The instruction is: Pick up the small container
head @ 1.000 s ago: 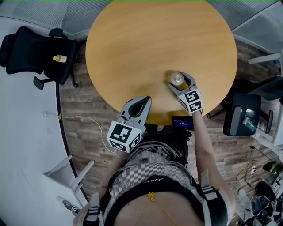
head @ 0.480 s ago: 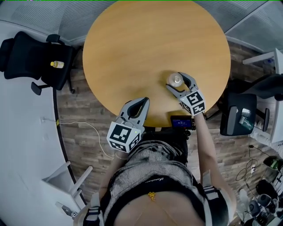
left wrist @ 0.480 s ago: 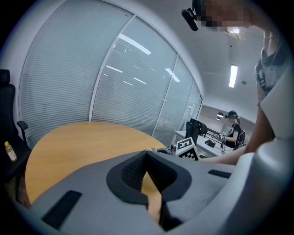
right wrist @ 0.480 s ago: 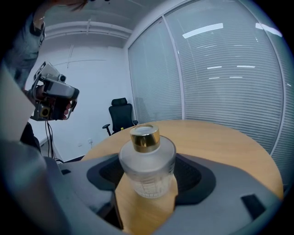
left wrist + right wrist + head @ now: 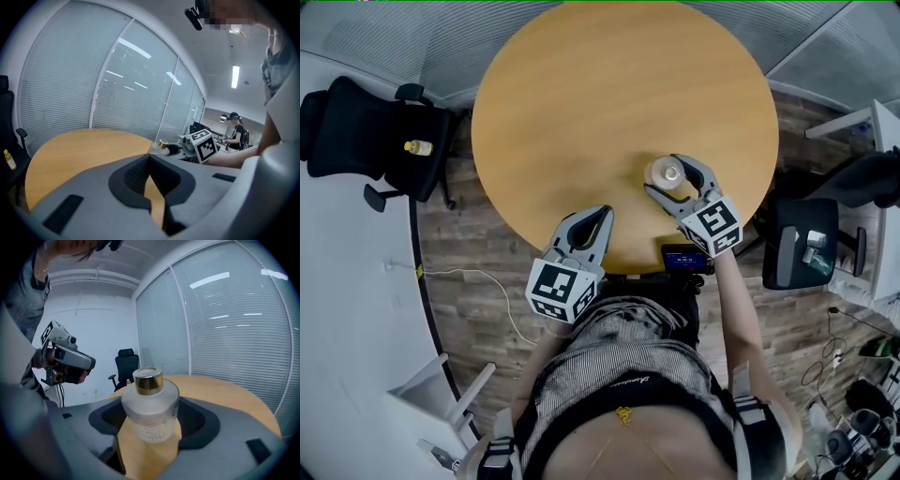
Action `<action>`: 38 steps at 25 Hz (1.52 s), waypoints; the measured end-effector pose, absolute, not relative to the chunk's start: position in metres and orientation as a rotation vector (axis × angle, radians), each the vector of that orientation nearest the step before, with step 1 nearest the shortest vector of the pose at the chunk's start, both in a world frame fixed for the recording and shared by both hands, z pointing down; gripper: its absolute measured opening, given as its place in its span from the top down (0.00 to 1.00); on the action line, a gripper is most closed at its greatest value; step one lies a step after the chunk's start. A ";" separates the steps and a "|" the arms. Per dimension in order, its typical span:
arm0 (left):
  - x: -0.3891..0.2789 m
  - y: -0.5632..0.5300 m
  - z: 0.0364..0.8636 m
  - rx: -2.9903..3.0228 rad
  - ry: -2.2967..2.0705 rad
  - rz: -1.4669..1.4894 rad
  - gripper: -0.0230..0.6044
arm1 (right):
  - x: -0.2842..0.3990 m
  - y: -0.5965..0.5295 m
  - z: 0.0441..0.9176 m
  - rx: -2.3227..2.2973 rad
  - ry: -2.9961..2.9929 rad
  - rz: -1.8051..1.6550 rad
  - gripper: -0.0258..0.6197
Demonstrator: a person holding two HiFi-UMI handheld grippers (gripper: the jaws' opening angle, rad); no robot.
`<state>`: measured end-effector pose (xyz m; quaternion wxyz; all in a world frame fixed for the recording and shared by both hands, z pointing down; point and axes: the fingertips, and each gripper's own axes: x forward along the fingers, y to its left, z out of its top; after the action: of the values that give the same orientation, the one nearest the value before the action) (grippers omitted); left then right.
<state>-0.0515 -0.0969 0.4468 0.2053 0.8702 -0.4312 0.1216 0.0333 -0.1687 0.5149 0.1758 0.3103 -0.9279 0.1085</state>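
The small container (image 5: 664, 172) is a frosted glass bottle with a gold cap (image 5: 148, 378), upright on the round wooden table (image 5: 581, 103) near its right front part. My right gripper (image 5: 673, 175) is open, its two jaws reaching either side of the bottle (image 5: 151, 413). The bottle's foot rests on the wood. I cannot tell if the pads (image 5: 110, 416) touch the glass. My left gripper (image 5: 602, 214) hangs over the table's front edge, jaws together and holding nothing. From the left gripper (image 5: 150, 157) view the bottle (image 5: 162, 145) shows far off.
A black office chair (image 5: 366, 122) with a small yellow bottle (image 5: 418, 147) on it stands left of the table. A dark device (image 5: 686, 258) lies at the table's front edge. Another chair (image 5: 802, 244) is at the right. A person (image 5: 234, 129) sits in the background.
The right gripper has turned a little and reaches slightly further round the container, which still stands on the table. The left gripper has kept its place.
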 end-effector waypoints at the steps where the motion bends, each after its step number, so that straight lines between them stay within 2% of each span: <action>1: -0.052 -0.098 0.446 2.429 -1.204 0.334 0.96 | 0.032 -0.168 0.510 0.876 -2.633 0.301 0.44; 38: -0.020 -0.104 0.405 2.510 -1.259 0.199 0.96 | 0.047 -0.141 0.403 0.887 -2.723 0.240 0.44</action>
<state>-0.0196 -0.1042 0.4052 0.1626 0.8797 -0.4413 0.0699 0.0465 -0.1405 0.4025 0.1336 0.3060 -0.9390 0.0827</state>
